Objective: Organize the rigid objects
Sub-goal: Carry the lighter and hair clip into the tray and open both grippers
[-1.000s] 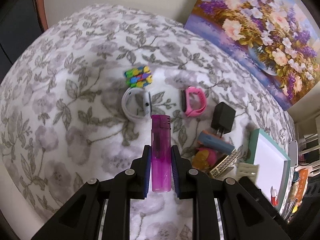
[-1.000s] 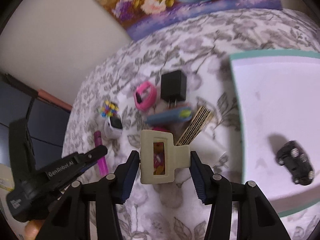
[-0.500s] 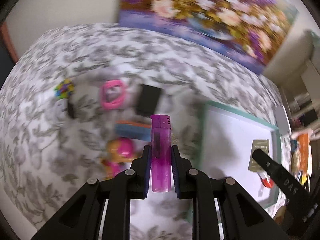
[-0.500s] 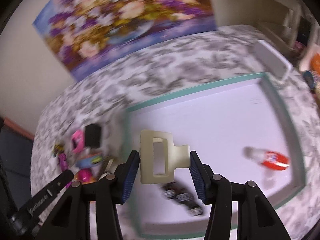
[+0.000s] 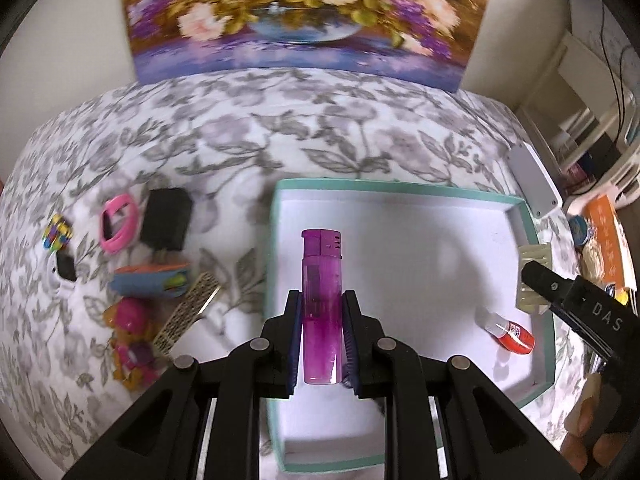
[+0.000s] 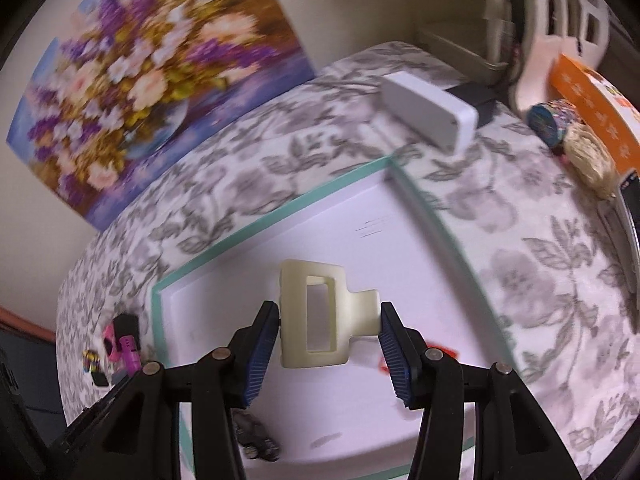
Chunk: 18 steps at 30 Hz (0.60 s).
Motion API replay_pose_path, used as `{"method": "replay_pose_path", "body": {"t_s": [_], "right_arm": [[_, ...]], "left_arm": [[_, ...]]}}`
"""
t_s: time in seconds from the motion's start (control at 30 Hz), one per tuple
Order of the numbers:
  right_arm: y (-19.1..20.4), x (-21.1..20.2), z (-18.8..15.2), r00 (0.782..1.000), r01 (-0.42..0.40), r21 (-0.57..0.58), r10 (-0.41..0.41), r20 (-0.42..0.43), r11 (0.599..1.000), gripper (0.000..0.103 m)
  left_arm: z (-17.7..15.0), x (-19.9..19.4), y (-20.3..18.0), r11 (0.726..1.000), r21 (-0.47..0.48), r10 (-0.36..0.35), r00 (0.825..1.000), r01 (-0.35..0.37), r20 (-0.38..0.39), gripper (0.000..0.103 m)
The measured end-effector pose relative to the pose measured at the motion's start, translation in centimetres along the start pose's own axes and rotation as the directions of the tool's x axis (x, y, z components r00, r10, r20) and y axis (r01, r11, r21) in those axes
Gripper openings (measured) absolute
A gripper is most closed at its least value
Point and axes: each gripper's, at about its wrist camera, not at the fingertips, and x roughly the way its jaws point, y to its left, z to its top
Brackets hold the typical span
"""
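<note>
My left gripper (image 5: 321,332) is shut on a purple lighter (image 5: 321,292) and holds it above the left part of the teal-rimmed white tray (image 5: 400,188). My right gripper (image 6: 329,334) is shut on a cream hair claw clip (image 6: 316,320) and holds it over the tray (image 6: 276,220); the clip also shows at the tray's right rim in the left wrist view (image 5: 534,276). An orange-capped small bottle (image 5: 512,330) lies in the tray. A small black toy car (image 6: 256,440) lies in the tray near its front left.
Left of the tray on the floral cloth lie a pink band (image 5: 118,228), a black charger (image 5: 166,224), a blue case (image 5: 150,280), a comb (image 5: 186,314), pink and orange toys (image 5: 130,344) and colourful beads (image 5: 58,232). A white box (image 5: 534,178) lies beyond the tray's right corner. A flower painting (image 5: 296,16) leans on the wall.
Both grippers have swung right from the loose pile to over the tray, each still holding its object. The right gripper has moved further toward the tray's right side.
</note>
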Motion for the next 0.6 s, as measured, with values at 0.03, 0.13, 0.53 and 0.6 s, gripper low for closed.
{"method": "replay_pose_path", "body": {"t_s": [0.03, 0.13, 0.53, 0.6], "right_arm": [[-0.4, 0.0, 0.2, 1.000, 0.007, 0.006, -0.007, 0.002, 1.000, 0.054], [-1.1, -0.1, 0.6, 1.000, 0.024, 0.005, -0.024, 0.012, 1.000, 0.054], [-0.9, 0.7, 0.4, 0.998, 0.057, -0.033, -0.057, -0.001, 0.998, 0.054], [-0.7, 0.7, 0.3, 0.999, 0.052, -0.041, -0.052, -0.004, 0.998, 0.054]], "left_arm": [[0.1, 0.2, -0.3, 1.000, 0.009, 0.003, 1.000, -0.003, 0.000, 0.020], [0.6, 1.1, -1.5, 0.999, 0.037, 0.024, 1.000, -0.024, -0.002, 0.020], [0.1, 3.2, -2.2, 0.999, 0.047, 0.030, 0.998, -0.027, -0.052, 0.020], [0.0, 3.3, -2.1, 0.999, 0.041, 0.028, 0.998, -0.025, -0.059, 0.020]]}}
